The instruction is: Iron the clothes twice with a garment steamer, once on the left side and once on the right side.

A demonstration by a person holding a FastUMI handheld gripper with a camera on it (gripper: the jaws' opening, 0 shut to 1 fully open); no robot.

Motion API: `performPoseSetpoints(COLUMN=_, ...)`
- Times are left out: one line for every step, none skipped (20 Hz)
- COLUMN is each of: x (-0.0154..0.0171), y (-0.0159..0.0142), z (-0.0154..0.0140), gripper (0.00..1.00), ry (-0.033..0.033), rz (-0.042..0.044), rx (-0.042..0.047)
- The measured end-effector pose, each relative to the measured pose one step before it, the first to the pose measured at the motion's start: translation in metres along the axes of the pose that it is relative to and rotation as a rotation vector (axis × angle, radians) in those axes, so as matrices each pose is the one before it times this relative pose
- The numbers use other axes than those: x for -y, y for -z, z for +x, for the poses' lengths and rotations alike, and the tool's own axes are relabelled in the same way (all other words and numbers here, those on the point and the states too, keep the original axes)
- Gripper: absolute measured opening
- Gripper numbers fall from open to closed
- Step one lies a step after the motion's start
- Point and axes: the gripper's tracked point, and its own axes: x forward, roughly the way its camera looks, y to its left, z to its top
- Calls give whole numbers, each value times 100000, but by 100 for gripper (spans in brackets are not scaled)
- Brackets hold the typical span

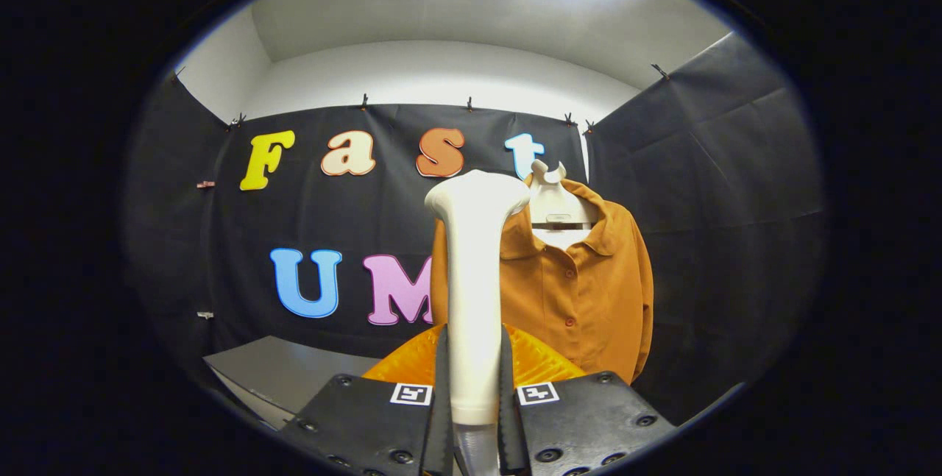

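Observation:
A white garment steamer (475, 277) stands upright between my fingers, its handle pressed from both sides and its wide head at the top. My gripper (475, 369) is shut on that handle. Beyond the steamer and slightly to its right hangs an orange button-up shirt (581, 285) on a white hanger (553, 200), against the black cloth wall. The steamer's head sits level with the shirt's left shoulder and collar, and the steamer body hides the shirt's left edge. I cannot tell whether the head touches the fabric.
A grey table surface (283, 369) lies low to the left of my fingers. Black cloth walls close the booth behind and to the right of the shirt. An orange ribbed part (530, 362) shows just behind my fingers.

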Motion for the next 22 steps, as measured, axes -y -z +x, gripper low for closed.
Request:
performPoseSetpoints(x=660, y=900, z=741, gripper=27, ry=981, rz=-758, rx=-1279)
performPoseSetpoints(x=489, y=895, z=587, gripper=27, ry=715, rz=127, rx=-1644)
performPoseSetpoints(x=323, y=733, z=665, gripper=27, ry=477, rz=831, rx=-1021)
performPoseSetpoints(x=408, y=898, z=587, gripper=27, ry=564, rz=544, rx=-1206)
performPoseSetpoints(x=422, y=1010, z=678, gripper=27, ry=570, rz=379, rx=-1518)
performPoseSetpoints(x=297, y=1003, z=623, gripper=27, ry=328, rz=362, rx=-1785)
performPoseSetpoints(x=148, y=1119, z=550, gripper=27, ry=151, rz=244, rx=-2217)
performPoseSetpoints(x=191, y=1079, z=416, gripper=27, ry=121, rz=87, rx=-2019)
performPoseSetpoints(x=210, y=1154, z=431, gripper=27, ry=183, rz=-239, rx=-1913)
performPoseSetpoints(x=178, y=1277, z=216, gripper=27, ry=13, rz=9, rx=-2382)
performPoseSetpoints(x=-105, y=520, z=-26, gripper=27, ry=-113, rz=636, rx=-550)
performPoseSetpoints(x=133, y=763, z=118, gripper=28, ry=148, rz=66, rx=-989)
performPoseSetpoints(x=183, y=718, z=-54, gripper=27, ry=208, rz=-385, rx=-982)
performPoseSetpoints(x=122, y=581, z=-86, gripper=27, ry=135, rz=-300, rx=-607)
performPoseSetpoints(x=109, y=544, z=-134, gripper=27, ry=135, rz=-115, rx=-857)
performPoseSetpoints(x=158, y=731, z=-93, gripper=27, ry=243, rz=-48, rx=-991)
performPoseSetpoints(x=181, y=777, z=-241, gripper=27, ry=213, rz=-9, rx=-1558)
performPoseSetpoints(x=213, y=818, z=-221, gripper=27, ry=297, rz=244, rx=-1807)
performPoseSetpoints(x=222, y=932, z=-159, gripper=27, ry=200, rz=490, rx=-1756)
performPoseSetpoints(x=219, y=891, z=-173, gripper=28, ry=351, rz=358, rx=-2092)
performPoseSetpoints(x=300, y=889, z=-208, gripper=27, ry=606, rz=47, rx=-2133)
performPoseSetpoints(x=237, y=1020, z=-164, gripper=28, ry=1041, rz=-268, rx=-2047)
